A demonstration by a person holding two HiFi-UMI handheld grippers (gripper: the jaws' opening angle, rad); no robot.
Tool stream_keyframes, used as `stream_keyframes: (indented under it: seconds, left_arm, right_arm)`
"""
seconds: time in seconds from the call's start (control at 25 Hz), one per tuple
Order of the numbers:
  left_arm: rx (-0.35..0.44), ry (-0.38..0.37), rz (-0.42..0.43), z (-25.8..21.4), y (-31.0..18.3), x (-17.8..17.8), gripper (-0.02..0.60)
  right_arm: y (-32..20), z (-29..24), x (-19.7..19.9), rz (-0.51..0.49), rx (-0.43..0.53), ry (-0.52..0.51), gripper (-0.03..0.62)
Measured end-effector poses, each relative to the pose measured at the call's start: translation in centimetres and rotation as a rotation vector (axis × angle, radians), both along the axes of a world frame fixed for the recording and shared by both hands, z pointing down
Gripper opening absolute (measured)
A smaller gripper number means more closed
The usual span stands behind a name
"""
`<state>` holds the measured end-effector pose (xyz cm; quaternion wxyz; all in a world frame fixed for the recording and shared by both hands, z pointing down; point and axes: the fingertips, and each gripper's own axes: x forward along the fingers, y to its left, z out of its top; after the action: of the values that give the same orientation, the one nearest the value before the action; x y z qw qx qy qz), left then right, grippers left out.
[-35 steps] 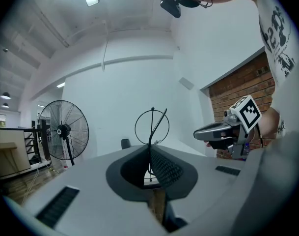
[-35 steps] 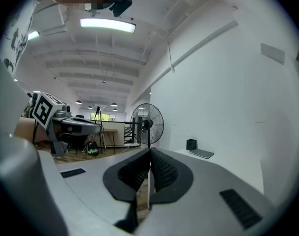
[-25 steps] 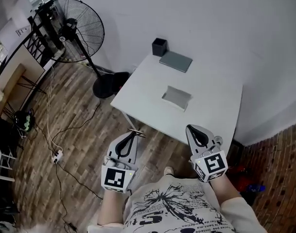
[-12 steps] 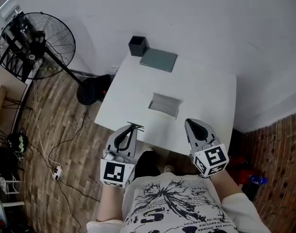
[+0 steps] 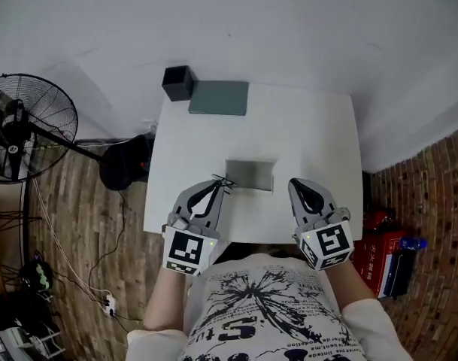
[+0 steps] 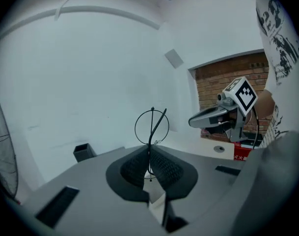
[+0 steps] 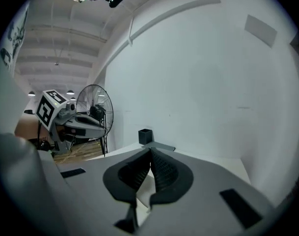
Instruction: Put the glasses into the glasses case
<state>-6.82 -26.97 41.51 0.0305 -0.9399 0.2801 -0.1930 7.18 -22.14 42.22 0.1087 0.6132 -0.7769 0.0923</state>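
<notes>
Pairs of glasses (image 6: 151, 127): one, thin wire, pinched in the left gripper (image 5: 222, 187) just beside the case's left end
Cases: one grey glasses case (image 5: 250, 174), flat on the white table (image 5: 319, 130)
Grippers: two; left clamped on the glasses, right gripper (image 5: 297, 186) closed, empty
Far corner: one black box (image 5: 178, 83), one flat grey pad (image 5: 219, 98) just beside it
Floor: one standing fan (image 5: 22, 126)

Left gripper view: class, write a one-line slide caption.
Left claw shut on thin wire-framed glasses, held above the white table.
</notes>
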Motion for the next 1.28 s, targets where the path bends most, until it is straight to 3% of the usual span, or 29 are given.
stream_keyframes:
  seconds: [0.24,0.4,0.76,1.0,1.28]
  left_arm:
    - [-0.123,-0.202,0.232,7.2,-2.5,3.0,0.019]
    - [-0.148,-0.309,0.368,11.1,-2.6,4.6,0.018]
    - [-0.091,-0.63,0.576,18.3,-3.5,7.3,0.02]
    - [-0.13,-0.722,0.634,21.0,-3.1,8.5,0.02]
    - [-0.229,-0.751,0.644,23.4,-3.3,9.4,0.02]
  right_arm:
    - [-0.7,3.1,1.3,0.157,-0.06,-0.036,0.015]
    - [-0.3,5.3,1.4,0.218,-0.111,-0.042,0.015]
    - [-0.5,8.5,1.6,0.261,-0.178,-0.041,0.015]
    - [-0.6,9.6,2.1,0.276,-0.202,-0.046,0.015]
    - [-0.5,10.4,3.2,0.299,-0.229,-0.05,0.015]
